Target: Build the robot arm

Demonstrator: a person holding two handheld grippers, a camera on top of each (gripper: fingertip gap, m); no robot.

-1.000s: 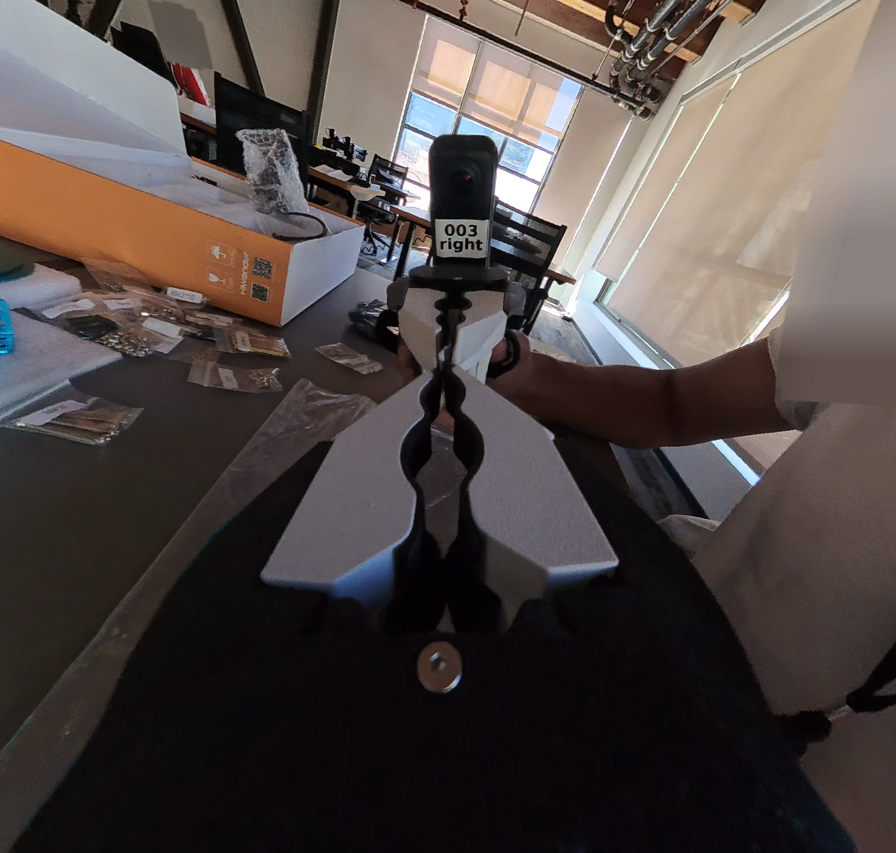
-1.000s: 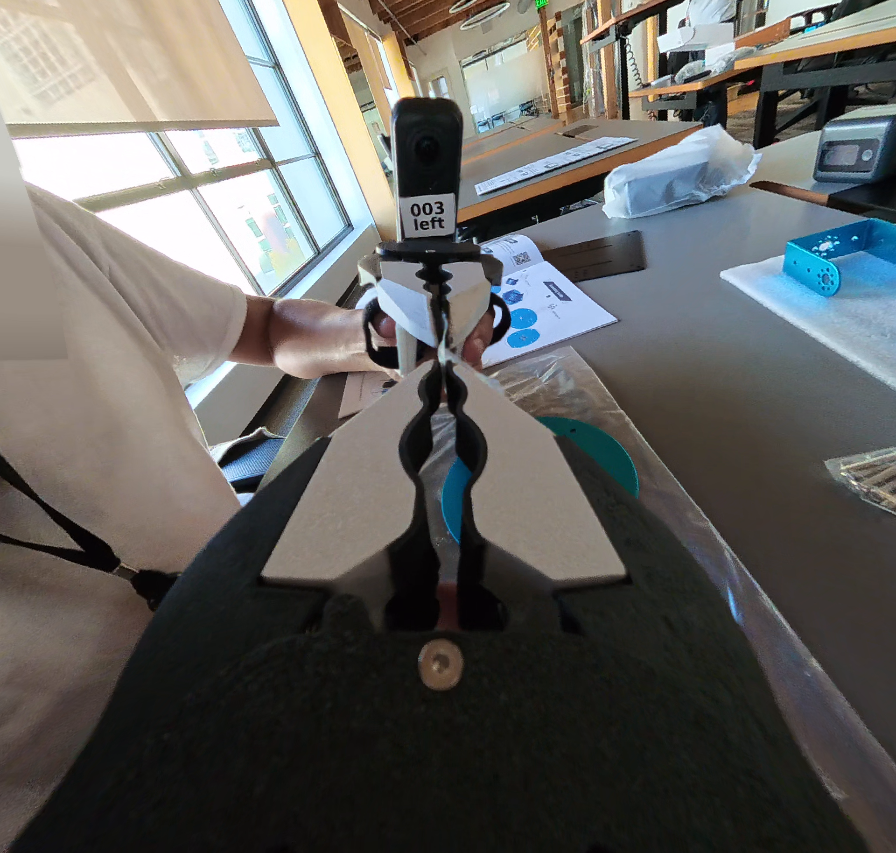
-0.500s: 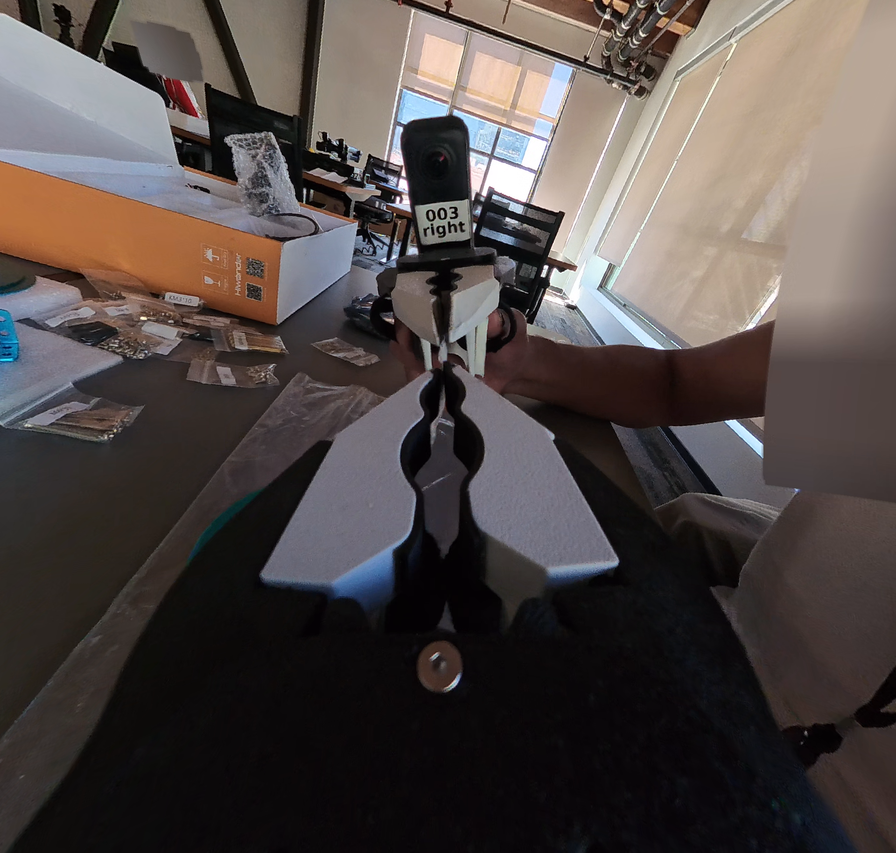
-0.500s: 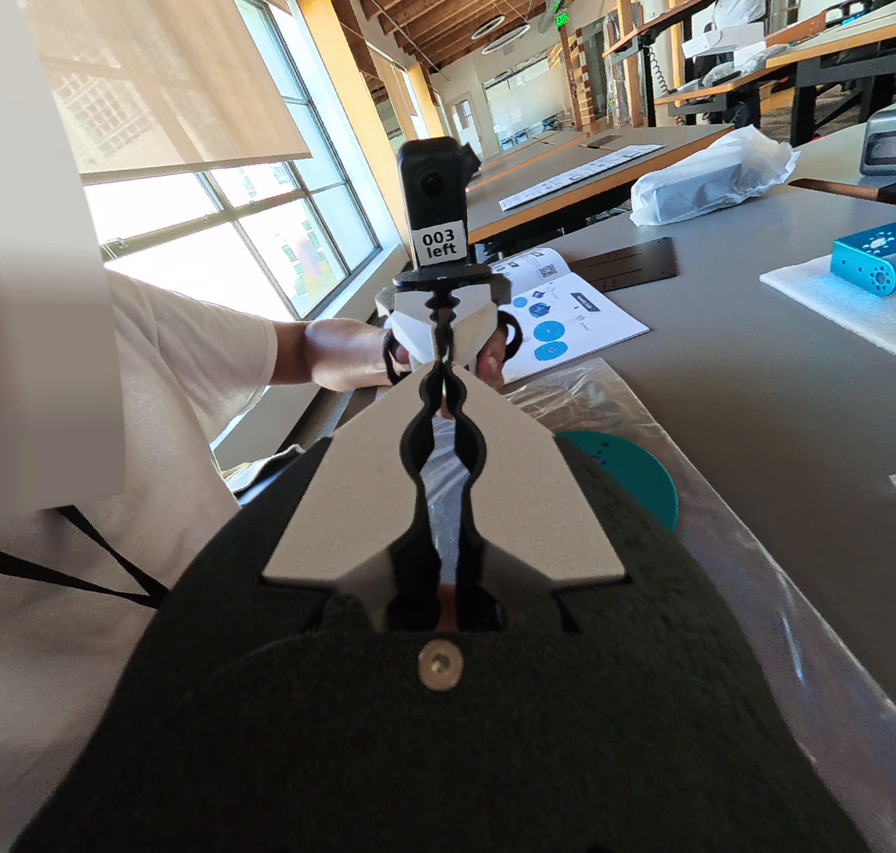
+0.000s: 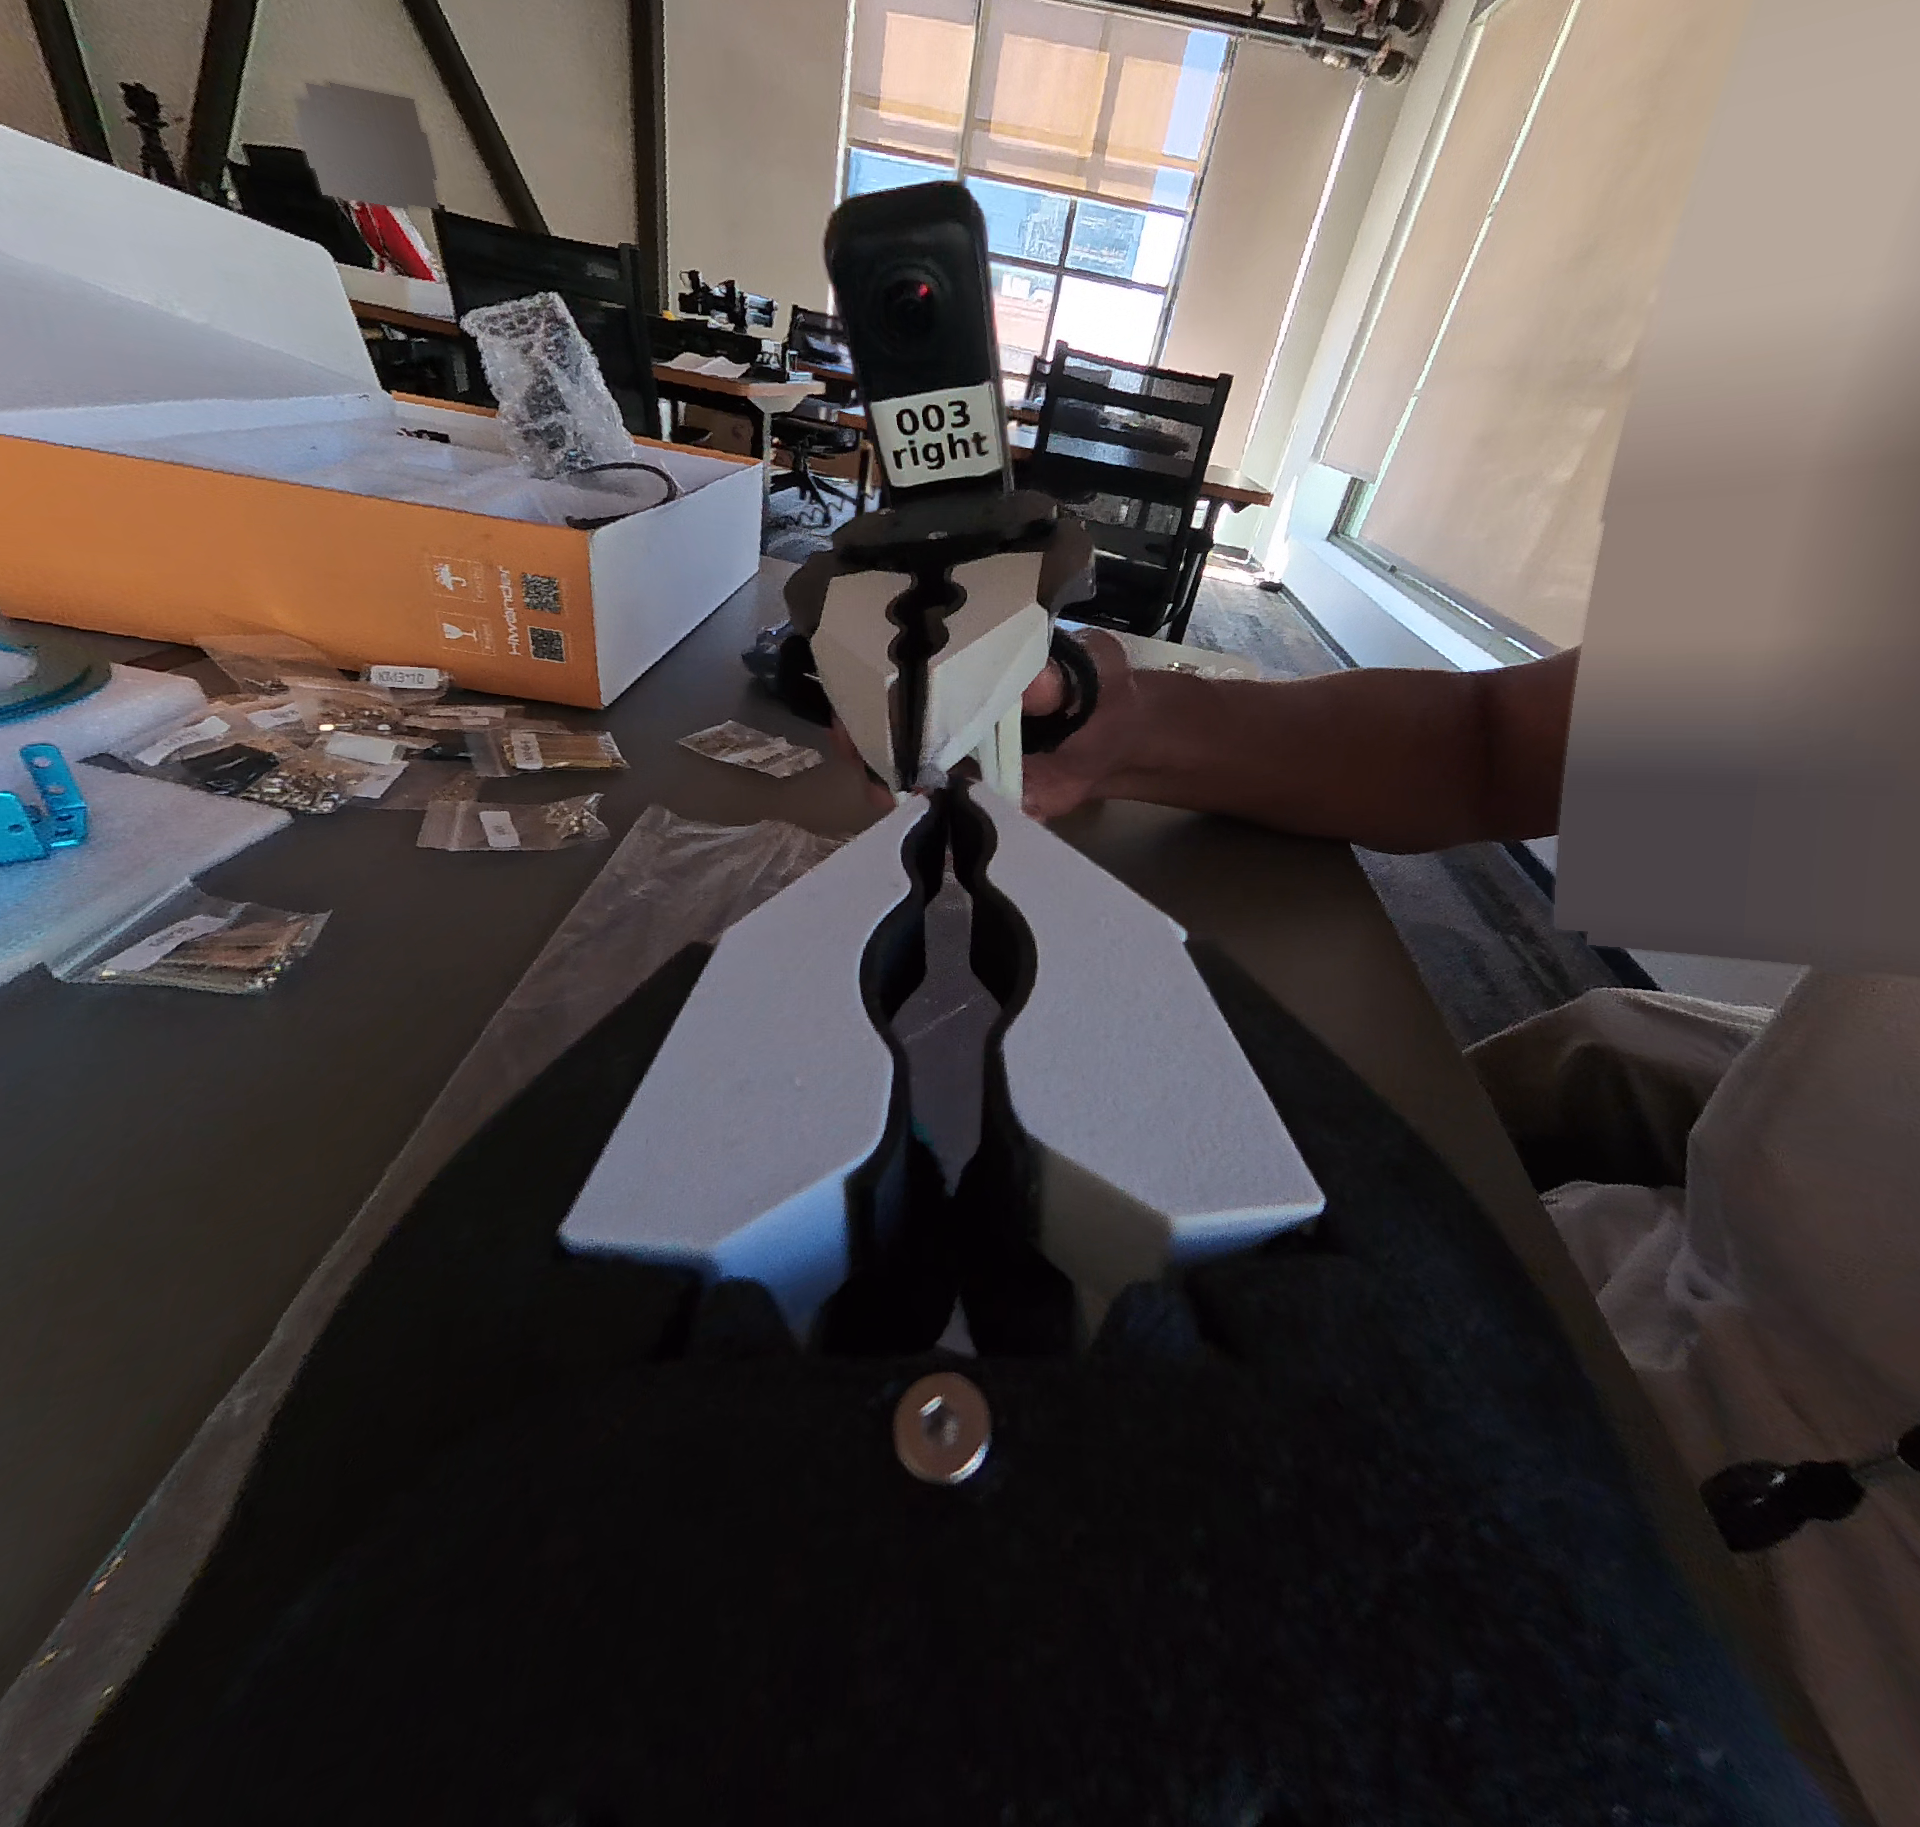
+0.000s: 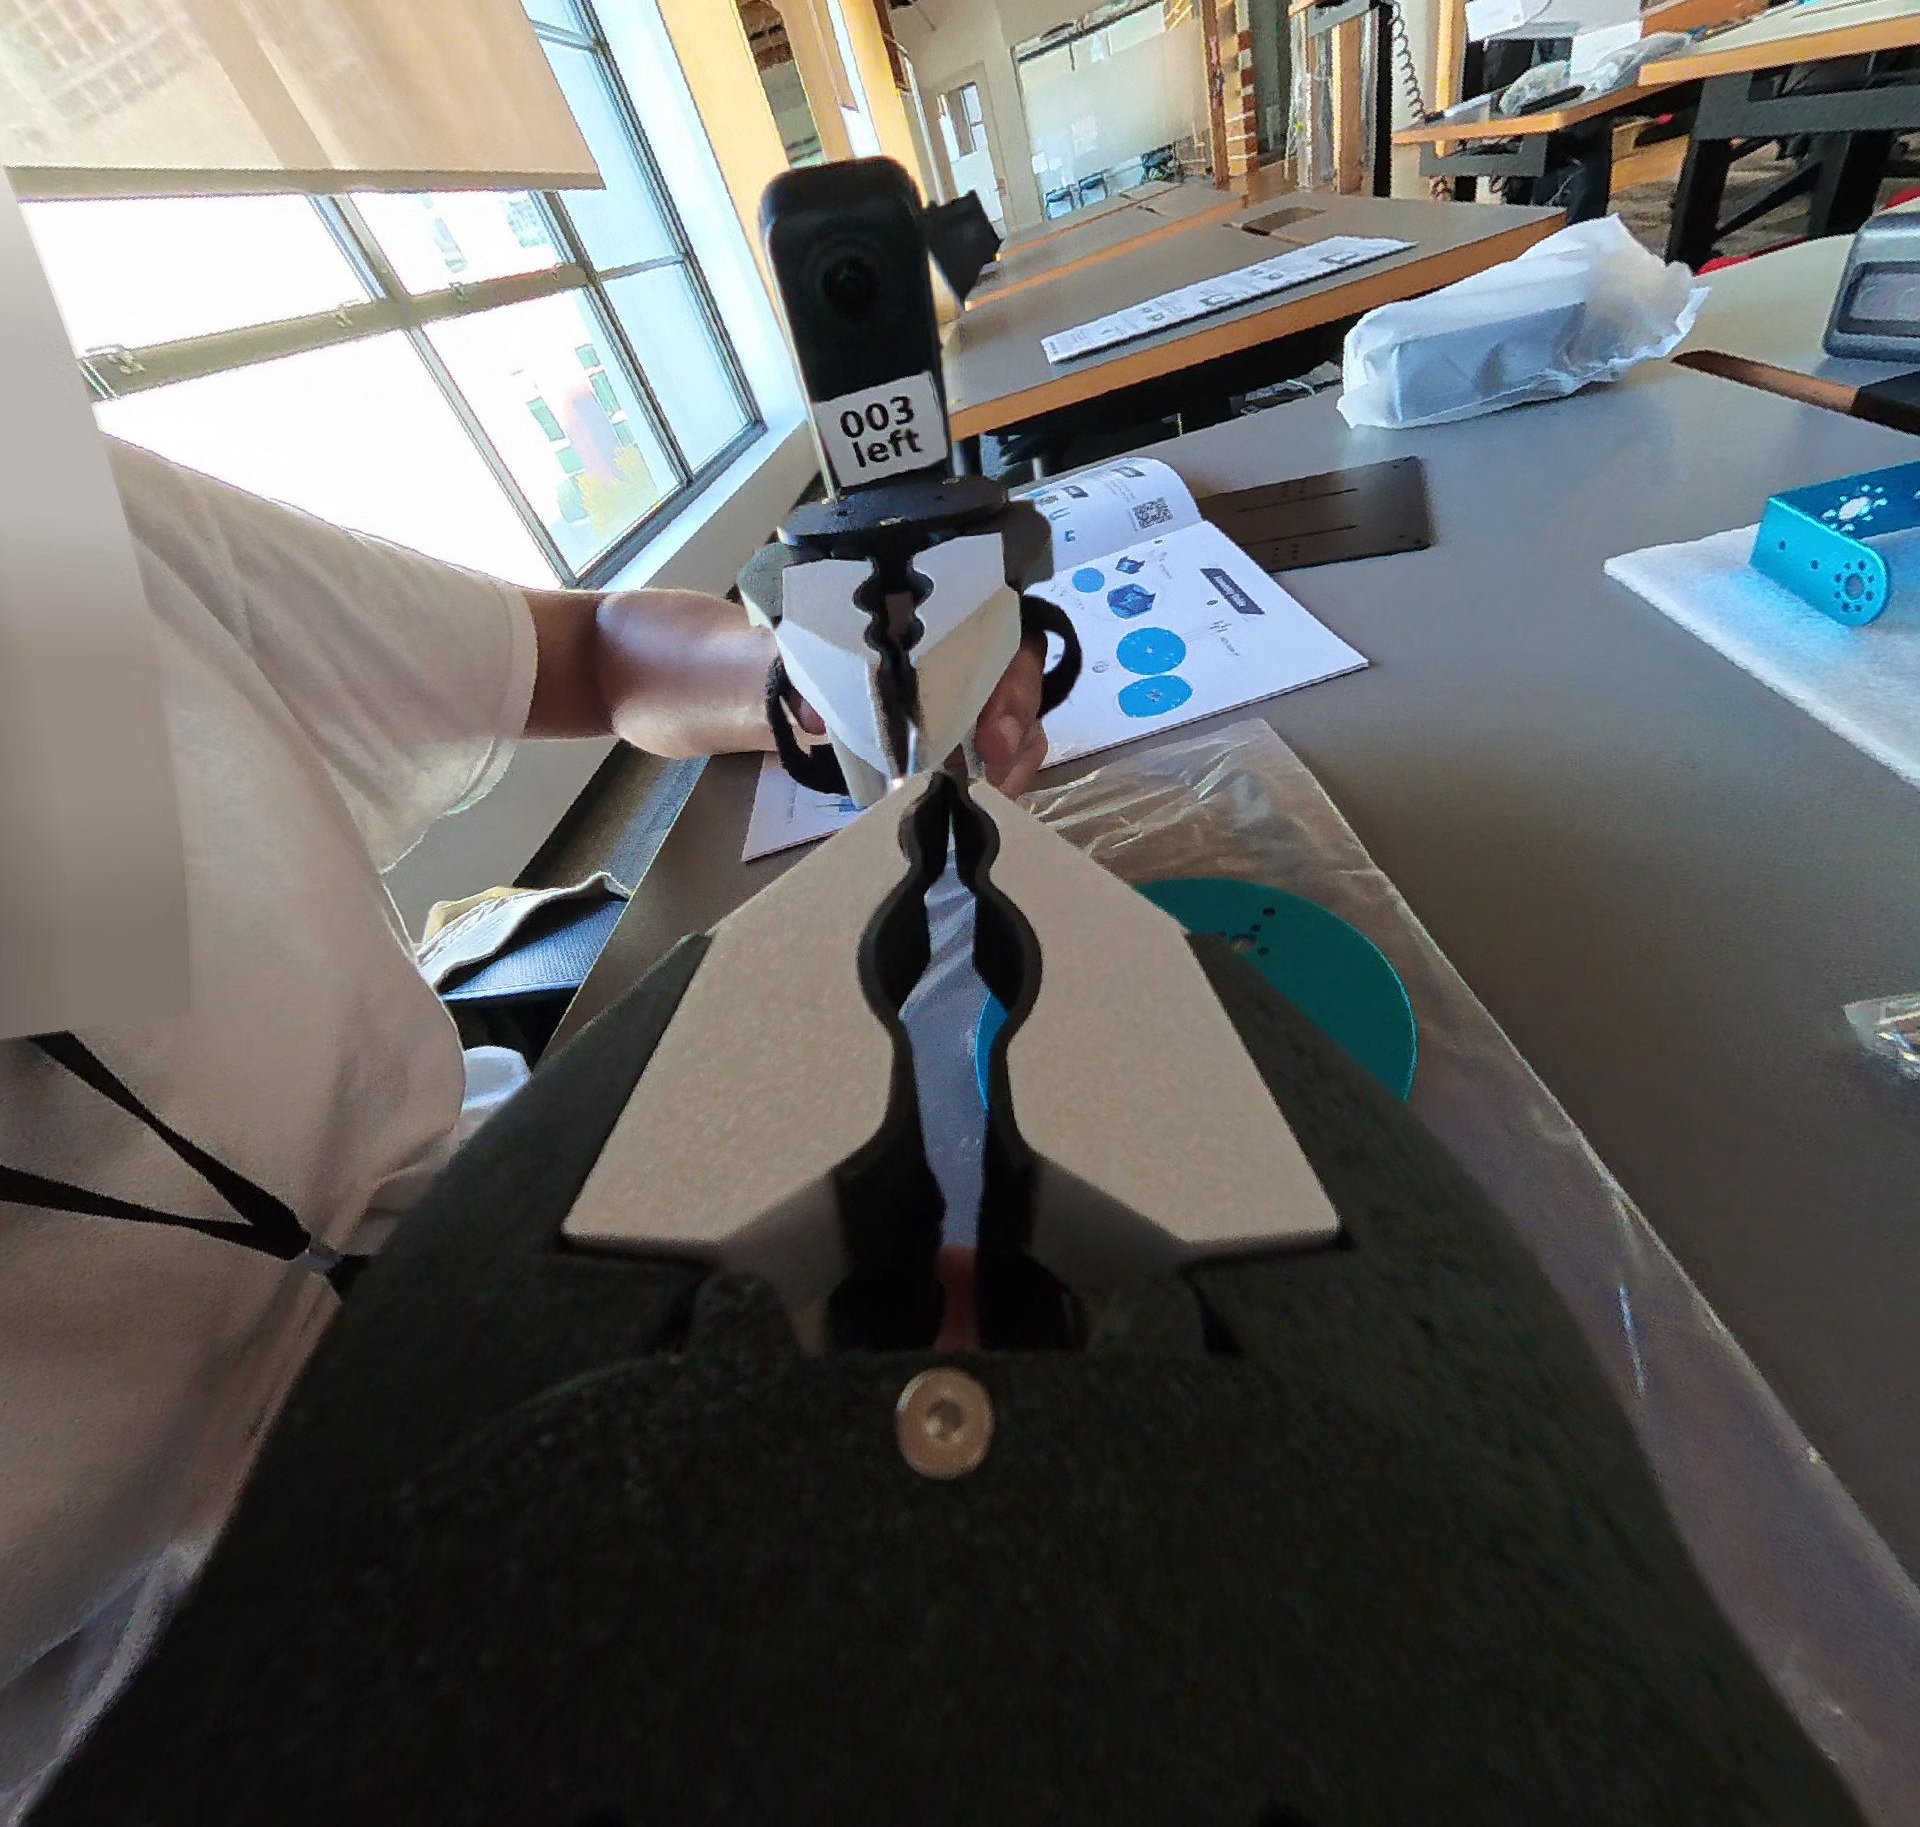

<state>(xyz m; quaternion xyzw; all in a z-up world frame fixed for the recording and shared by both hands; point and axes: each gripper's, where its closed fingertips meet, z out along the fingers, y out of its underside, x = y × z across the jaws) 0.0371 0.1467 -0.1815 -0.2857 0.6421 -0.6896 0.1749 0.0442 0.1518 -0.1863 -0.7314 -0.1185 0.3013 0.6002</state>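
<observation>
Left gripper (image 5: 940, 806) and right gripper (image 6: 940, 790), tip to tip, both pinch the clear plastic bag (image 6: 1195, 821) holding a teal disc (image 6: 1309, 988) above the table (image 6: 1558, 738).

White wavy-edged jaws, black textured body, silver screw (image 5: 942, 1441), cream sleeve (image 6: 343, 634).

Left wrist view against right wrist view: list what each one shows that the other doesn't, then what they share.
Only the left wrist view shows the orange and white box, the small bags of hardware beside it, and the right gripper from the front.

Only the right wrist view shows the teal disc inside the bag, the open booklet, the blue bracket on white foam, and the left gripper from the front.

Both show the clear plastic bag on the grey table, with both grippers shut on its upper edge, tip to tip.
</observation>
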